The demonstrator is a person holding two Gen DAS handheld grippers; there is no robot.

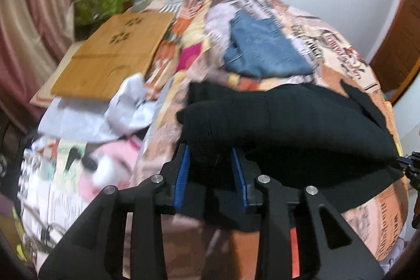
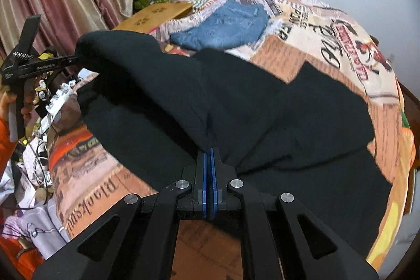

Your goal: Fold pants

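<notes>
A wooden board (image 1: 113,57) is seen at the left of the left wrist view, lying on the bed beside a heap of crumpled pale cloth (image 1: 105,112). Further right, the black pants (image 1: 288,127) are spread across the patterned bedspread (image 1: 341,51), with a folded blue garment (image 1: 262,49) lying just beyond them. The left gripper (image 1: 211,162) is held at the near edge of the pants; its blue pads are spread apart with black fabric lying between them, so whether the cloth is actually clamped cannot be told from this view.

In the right wrist view, the left gripper (image 2: 74,58) appears at the far left with a raised corner of the pants (image 2: 236,101) at its tips, which suggests a hold. At centre, the right gripper (image 2: 209,148) is shown with its pads pressed together on a gathered pinch of the fabric, the fold being lifted clear of the layer below.

The fabric is judged soft, limp and fairly thick; sagging between the two held points is to be expected, and little slipping. Hold is best taken at edges or corners, well apart, so that the lifted span is kept taut.

The blue garment's position beyond the pants is shown more squarely by the left view. The lifted fold, the lower layer still flat on the bedspread (image 2: 328,25), and the person's hand (image 2: 10,101) are shown only by the right view.
</notes>
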